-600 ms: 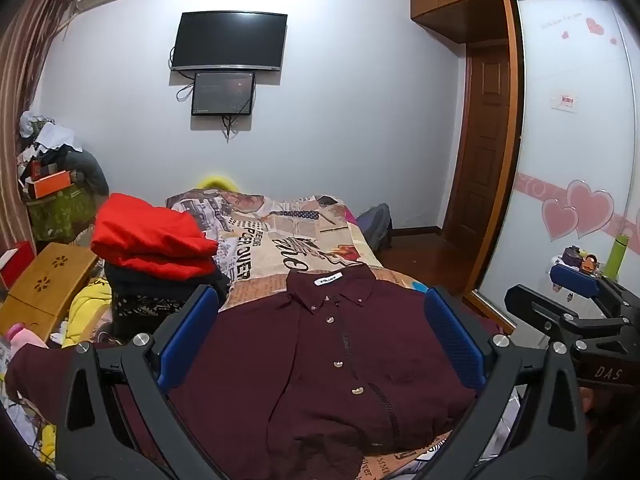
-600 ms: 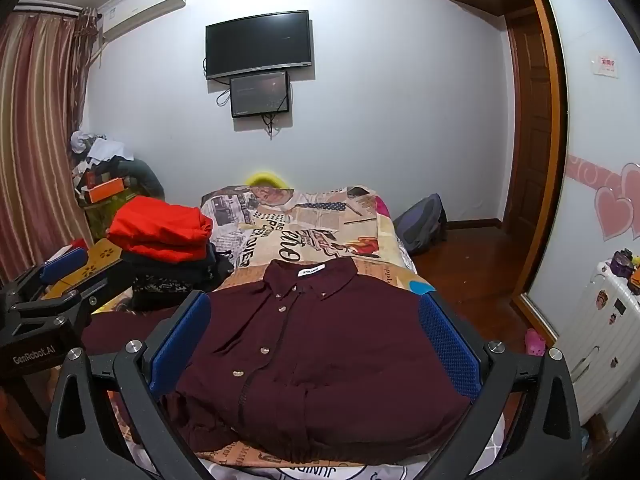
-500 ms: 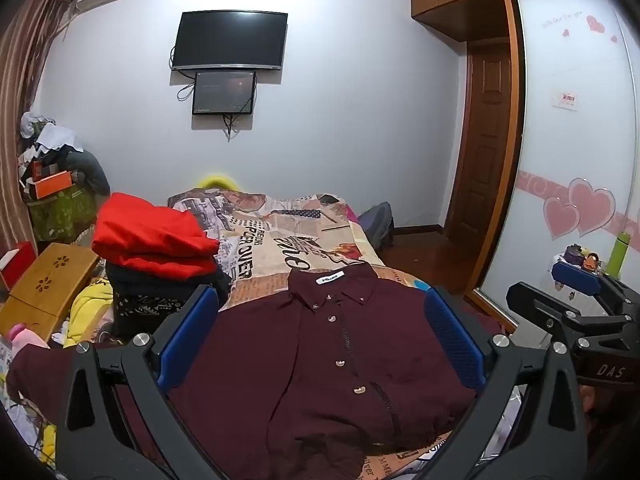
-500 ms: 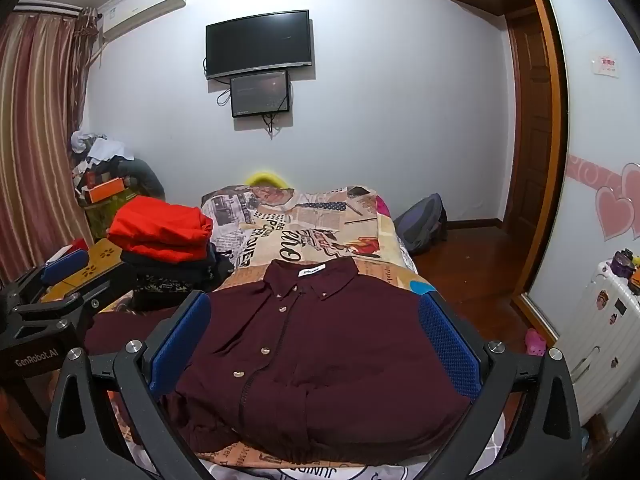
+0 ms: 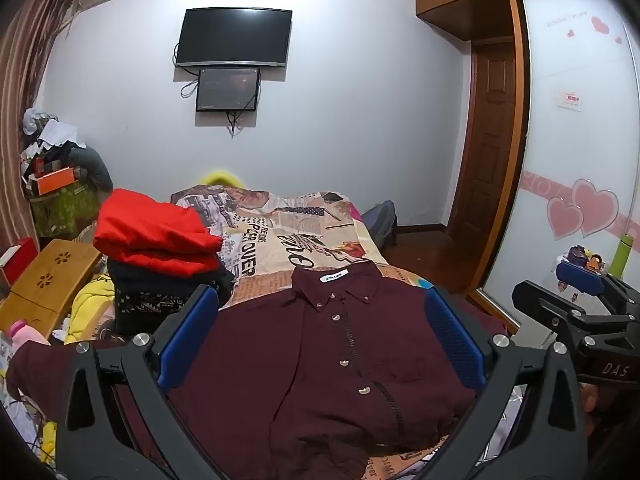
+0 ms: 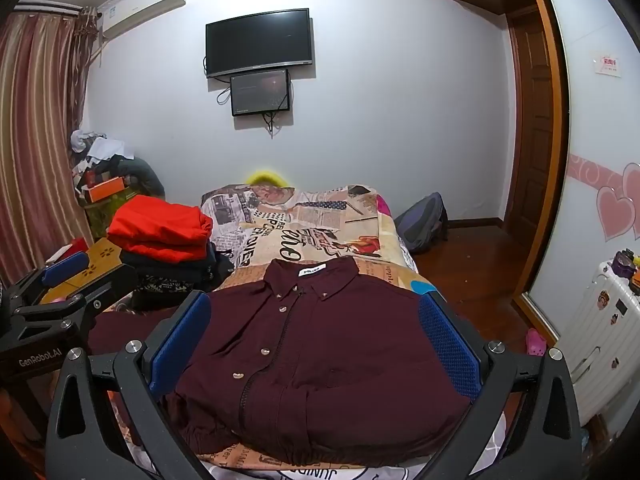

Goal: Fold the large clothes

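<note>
Maroon cloth fills the foreground: a button-front shirt (image 5: 320, 360) lies face up on the near end of the bed (image 5: 280, 236), collar toward the far wall, its placket buttoned and its front fairly flat. One sleeve trails off toward the left in the left wrist view, while the other seems already tucked in along the body, though the lower hem is bunched. The left gripper (image 5: 320, 344) hangs above the shirt with its jaws spread as wide as they go and nothing between the blue pads; the right gripper (image 6: 316, 340) is the same, wide open and empty, just beside the left one. Neither touches the fabric. The step in hand looks like picking a hold for the next fold. To do it well, each gripper should probably come down on a single edge of cloth, one at the shoulder seam and one at the hem on the same side, pinching only that layer so the shirt below stays put. Lifting evenly and carrying the sleeve across in one sweep should avoid new creases. A stack of folded clothes (image 5: 156, 240), red on top, sits on the left side of the bed, well clear of the shirt.
</note>
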`<state>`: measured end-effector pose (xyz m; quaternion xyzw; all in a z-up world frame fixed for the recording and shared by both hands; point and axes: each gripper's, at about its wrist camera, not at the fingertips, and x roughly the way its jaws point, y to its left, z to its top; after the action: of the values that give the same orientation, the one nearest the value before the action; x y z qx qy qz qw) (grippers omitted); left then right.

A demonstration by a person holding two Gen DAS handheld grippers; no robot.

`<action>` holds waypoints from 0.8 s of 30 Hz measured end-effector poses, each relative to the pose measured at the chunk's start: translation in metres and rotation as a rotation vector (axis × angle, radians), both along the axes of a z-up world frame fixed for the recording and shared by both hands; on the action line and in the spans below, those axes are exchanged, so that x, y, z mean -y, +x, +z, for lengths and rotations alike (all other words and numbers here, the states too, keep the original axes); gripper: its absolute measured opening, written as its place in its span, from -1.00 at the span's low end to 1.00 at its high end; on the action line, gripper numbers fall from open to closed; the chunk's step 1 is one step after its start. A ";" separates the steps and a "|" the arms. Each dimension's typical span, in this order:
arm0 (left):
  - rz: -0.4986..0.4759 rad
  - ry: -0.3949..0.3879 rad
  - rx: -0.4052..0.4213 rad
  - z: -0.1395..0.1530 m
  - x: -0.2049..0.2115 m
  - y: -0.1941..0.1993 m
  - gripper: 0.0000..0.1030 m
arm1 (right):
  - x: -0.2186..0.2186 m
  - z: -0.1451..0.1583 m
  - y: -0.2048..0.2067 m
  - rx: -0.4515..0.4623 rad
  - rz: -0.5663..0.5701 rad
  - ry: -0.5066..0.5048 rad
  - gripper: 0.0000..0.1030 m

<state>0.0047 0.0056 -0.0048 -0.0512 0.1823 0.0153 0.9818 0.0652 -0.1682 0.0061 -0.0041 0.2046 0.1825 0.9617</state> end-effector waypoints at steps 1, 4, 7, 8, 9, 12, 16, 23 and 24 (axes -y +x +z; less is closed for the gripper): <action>0.001 0.001 0.000 0.000 0.000 0.000 1.00 | 0.001 0.000 0.000 -0.001 0.000 0.000 1.00; 0.001 0.002 -0.001 0.001 0.000 -0.001 1.00 | -0.003 0.000 0.000 0.001 0.001 0.000 1.00; 0.000 0.002 0.000 0.000 0.000 -0.001 1.00 | -0.002 0.000 0.000 0.001 0.000 0.000 1.00; 0.000 0.003 -0.001 0.000 0.000 0.000 1.00 | -0.002 0.001 0.000 0.000 0.001 0.000 1.00; 0.001 0.003 0.000 0.001 0.000 -0.001 1.00 | -0.002 0.001 0.000 0.000 0.001 0.000 1.00; 0.001 0.004 -0.001 0.001 0.000 -0.001 1.00 | -0.002 0.001 0.000 0.000 0.001 0.000 1.00; 0.004 0.006 0.000 0.000 0.000 -0.001 1.00 | -0.002 0.001 0.000 0.000 0.001 -0.001 1.00; 0.005 0.008 0.000 0.001 0.000 -0.001 1.00 | -0.002 0.002 0.000 0.001 0.001 -0.001 1.00; 0.006 0.008 -0.001 0.001 0.000 -0.001 1.00 | -0.002 0.002 0.000 0.001 0.000 -0.002 1.00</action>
<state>0.0041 0.0058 -0.0038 -0.0481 0.1828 0.0189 0.9818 0.0655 -0.1664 0.0076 -0.0054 0.2044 0.1824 0.9617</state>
